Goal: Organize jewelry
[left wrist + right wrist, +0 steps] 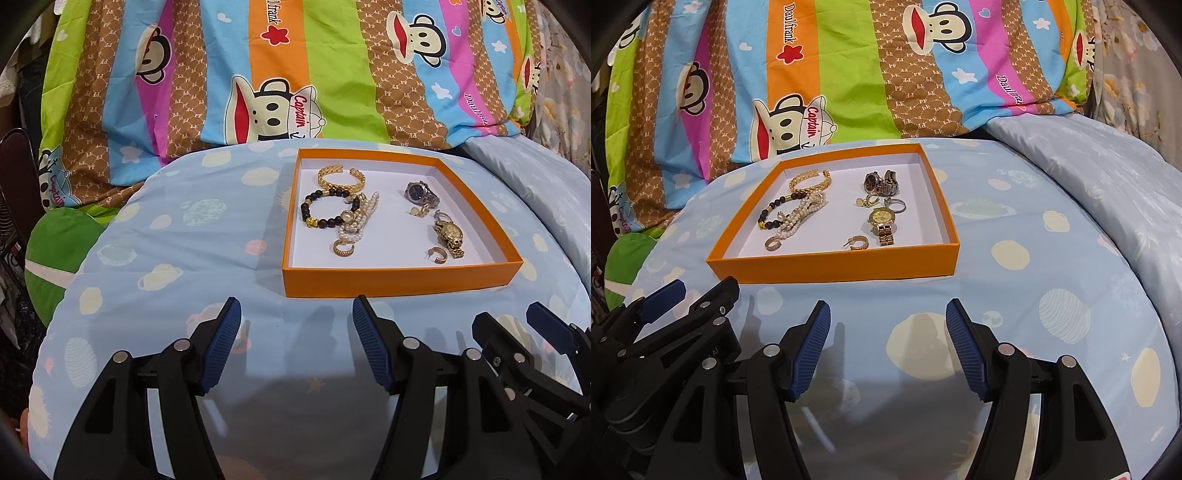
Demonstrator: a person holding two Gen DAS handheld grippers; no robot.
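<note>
both claws gape wide and empty, left gripper and right gripper, near the orange tray of jewelry.

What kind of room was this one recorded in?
Most likely a bedroom: the orange tray of jewelry sits on a blue planet-print bedsheet, with a striped cartoon-monkey quilt bunched behind it.

Bed, pale blue planet-print sheet. Orange tray sits directly on it; striped monkey-print quilt bunched behind, near tray's far edge.

Left gripper and right gripper gape, empty.
</note>
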